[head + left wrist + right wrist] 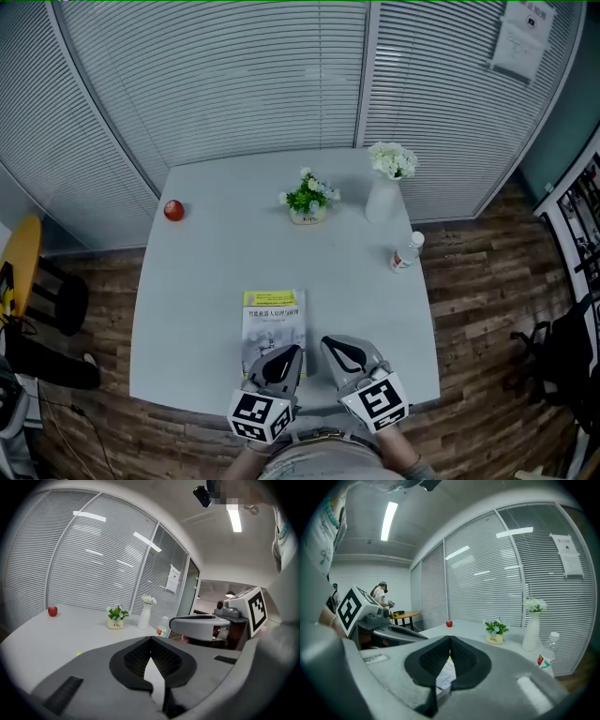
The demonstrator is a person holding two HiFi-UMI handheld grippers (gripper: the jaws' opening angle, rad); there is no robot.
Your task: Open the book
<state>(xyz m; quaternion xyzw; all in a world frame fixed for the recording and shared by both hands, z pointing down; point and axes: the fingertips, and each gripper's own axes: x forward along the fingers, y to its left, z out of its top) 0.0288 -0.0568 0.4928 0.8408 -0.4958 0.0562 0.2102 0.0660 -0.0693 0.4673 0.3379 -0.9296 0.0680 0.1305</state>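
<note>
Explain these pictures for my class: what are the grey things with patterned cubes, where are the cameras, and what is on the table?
No robot: a person holds a two-jaw gripper in each hand. The head view comes from a camera on the person's head, looking down at the left gripper and right gripper. The two gripper views come from cameras riding on each gripper, looking along its jaws. On the white table are a closed book, an apple, a potted plant, a vase of flowers and a bottle. Both grippers are shut, holding nothing, near the book's near end.
</note>
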